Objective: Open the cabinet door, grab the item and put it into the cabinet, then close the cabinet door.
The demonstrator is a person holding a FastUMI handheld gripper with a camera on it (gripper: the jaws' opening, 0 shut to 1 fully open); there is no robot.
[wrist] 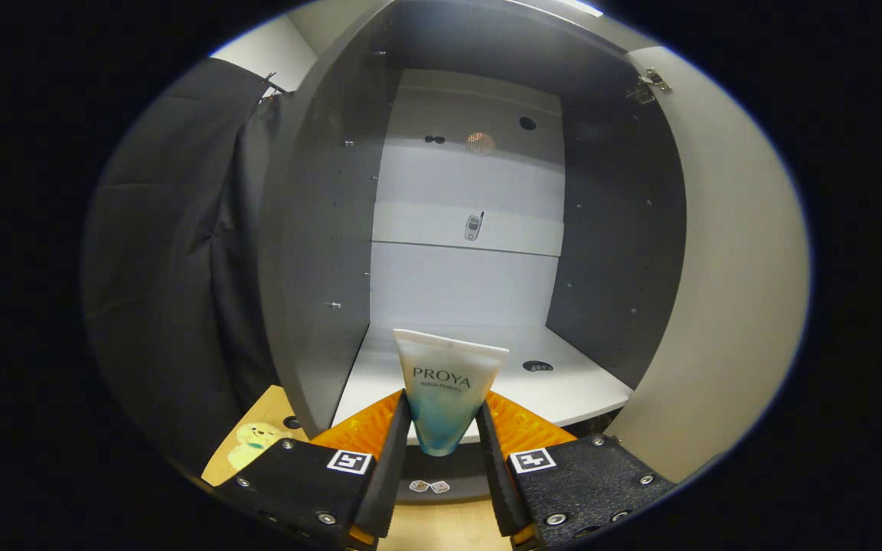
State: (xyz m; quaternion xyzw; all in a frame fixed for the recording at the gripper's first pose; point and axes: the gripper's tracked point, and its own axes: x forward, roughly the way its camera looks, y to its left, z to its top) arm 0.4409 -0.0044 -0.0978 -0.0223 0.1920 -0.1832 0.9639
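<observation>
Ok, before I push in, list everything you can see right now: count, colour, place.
tube: one, white fading to blue-green, upright between the fingers, in front of the shelf edge
cabinet: one, dark grey sides, pale back panel, straight ahead
cabinet door: one, off-white, swung open beside the cabinet
shelf: one, white, just beyond the tube
small phone-shaped object: one, grey, on the back panel
black cloth: one, beside the cabinet
gripper: one, both fingers pressing the tube
</observation>
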